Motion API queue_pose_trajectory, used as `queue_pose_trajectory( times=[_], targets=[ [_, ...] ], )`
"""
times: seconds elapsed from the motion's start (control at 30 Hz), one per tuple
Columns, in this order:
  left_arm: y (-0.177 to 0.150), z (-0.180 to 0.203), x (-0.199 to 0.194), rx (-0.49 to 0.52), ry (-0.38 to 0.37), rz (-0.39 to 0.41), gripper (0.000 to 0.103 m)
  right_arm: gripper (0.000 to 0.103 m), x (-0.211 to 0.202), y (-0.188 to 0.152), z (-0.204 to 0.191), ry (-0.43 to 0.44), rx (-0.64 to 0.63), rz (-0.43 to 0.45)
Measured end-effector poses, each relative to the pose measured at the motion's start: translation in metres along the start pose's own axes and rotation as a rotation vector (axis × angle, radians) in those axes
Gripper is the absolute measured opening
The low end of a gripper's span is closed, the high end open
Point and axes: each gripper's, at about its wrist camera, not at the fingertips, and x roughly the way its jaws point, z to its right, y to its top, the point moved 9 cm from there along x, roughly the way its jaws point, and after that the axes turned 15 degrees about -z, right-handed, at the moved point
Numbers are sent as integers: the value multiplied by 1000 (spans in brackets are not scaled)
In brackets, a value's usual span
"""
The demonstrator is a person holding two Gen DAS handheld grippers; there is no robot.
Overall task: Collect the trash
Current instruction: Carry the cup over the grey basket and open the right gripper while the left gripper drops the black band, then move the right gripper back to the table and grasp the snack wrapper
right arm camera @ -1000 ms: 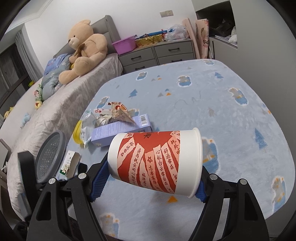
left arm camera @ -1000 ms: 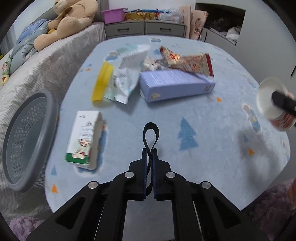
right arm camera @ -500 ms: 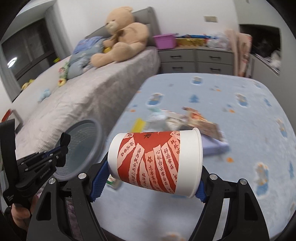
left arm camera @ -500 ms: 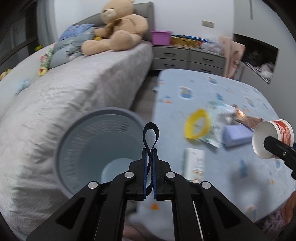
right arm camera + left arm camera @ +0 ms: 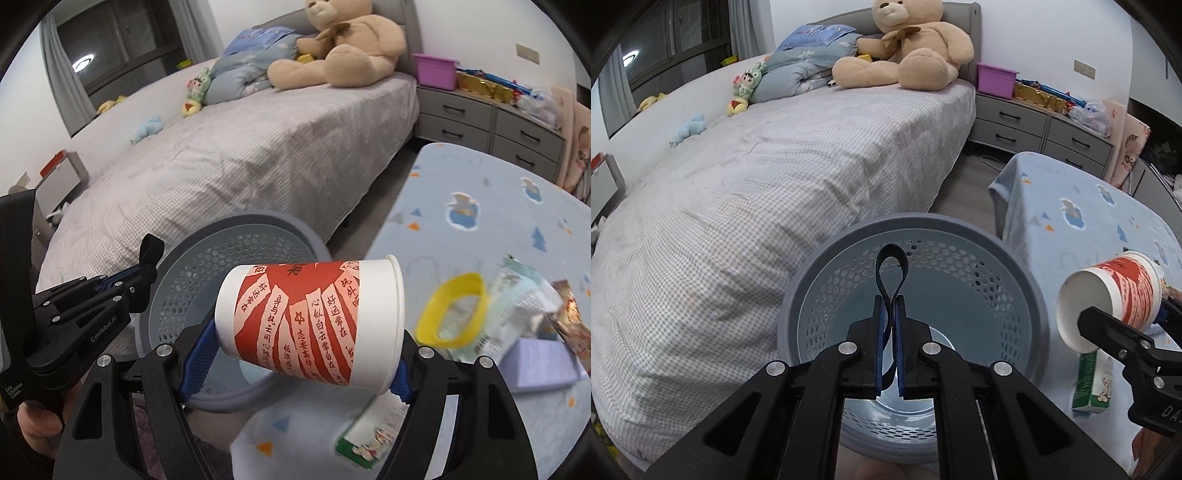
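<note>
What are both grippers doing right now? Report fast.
Left gripper: shut on a black strap loop.
Right gripper: shut on the red-and-white paper cup.

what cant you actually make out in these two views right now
- Basket floor: left wrist view, partly hidden behind the shut left gripper.
- Cup inside: right wrist view shows only its side.
- Yellow ring, wrappers and purple box: blurred there.
- Green carton: top hidden by the right gripper and cup.
</note>
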Motion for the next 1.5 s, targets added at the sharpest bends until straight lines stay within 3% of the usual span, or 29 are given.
queue_pose_trajectory(
  times=[0.17, 0.27, 0.37, 0.43, 0.5, 0.6, 1.5],
  targets=[
    [-1, -14, 14, -38, -7, -30, 6, 74, 18, 11, -15, 17, -39, -25],
    [-1, -18, 15, -49, -10, -25, 13, 73, 22, 16, -21, 25, -56, -21],
    [-2, -21, 16, -55, -5, -29, 23, 74, 22, 21, -25, 25, -67, -14],
    [-2, -24, 16, -67, 1, -31, 43, 74, 22, 24, -25, 25, -64, -9],
    [-2, -26, 14, -79, 5, -22, 53, 74, 22, 24, -24, 26, -56, -6],
    [-2, -28, 12, -84, 16, -16, 60, 74, 21, 23, -21, 21, -46, -6],
    [-8, -22, 2, -78, -5, 8, 67, 78, 7, 1, -9, -15, 1, 9]
  ],
)
